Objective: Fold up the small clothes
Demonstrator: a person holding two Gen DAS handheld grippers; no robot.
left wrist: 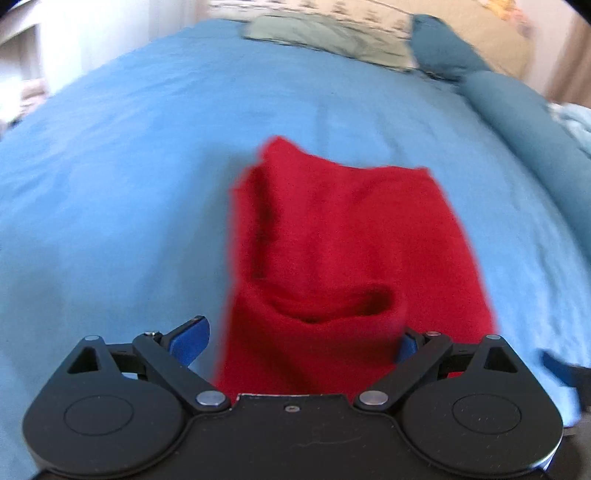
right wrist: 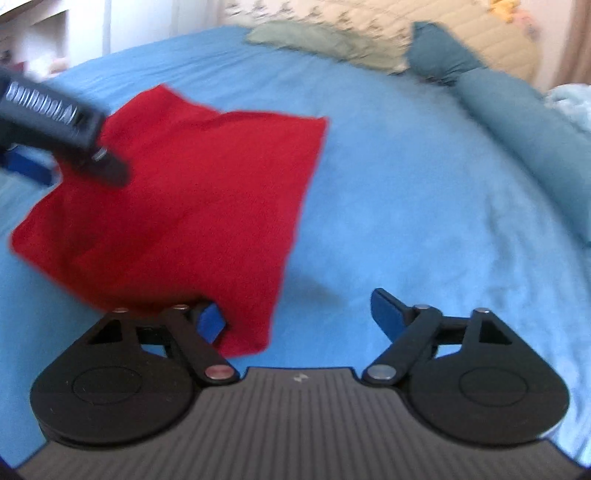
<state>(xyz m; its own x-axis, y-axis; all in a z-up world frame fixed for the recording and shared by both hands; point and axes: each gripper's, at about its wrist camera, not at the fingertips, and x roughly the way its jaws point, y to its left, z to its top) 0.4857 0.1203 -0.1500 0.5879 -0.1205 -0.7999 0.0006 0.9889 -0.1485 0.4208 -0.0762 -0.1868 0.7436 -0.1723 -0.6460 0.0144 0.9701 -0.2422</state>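
Observation:
A small red garment (left wrist: 343, 236) lies partly folded on the blue bedsheet (left wrist: 129, 177). In the left wrist view its near end, with a curved opening, lies between the wide-open fingers of my left gripper (left wrist: 299, 343); whether they touch it I cannot tell. In the right wrist view the garment (right wrist: 192, 206) lies to the left, its near corner beside the left finger of my open right gripper (right wrist: 303, 321), which holds nothing. The left gripper's black body (right wrist: 62, 125) hangs over the garment's left part.
A grey-green folded cloth (left wrist: 332, 33) lies at the far end of the bed. Teal pillows (left wrist: 517, 122) line the right side. A beige headboard (right wrist: 461, 37) stands behind them. White furniture (left wrist: 37, 48) stands at the far left.

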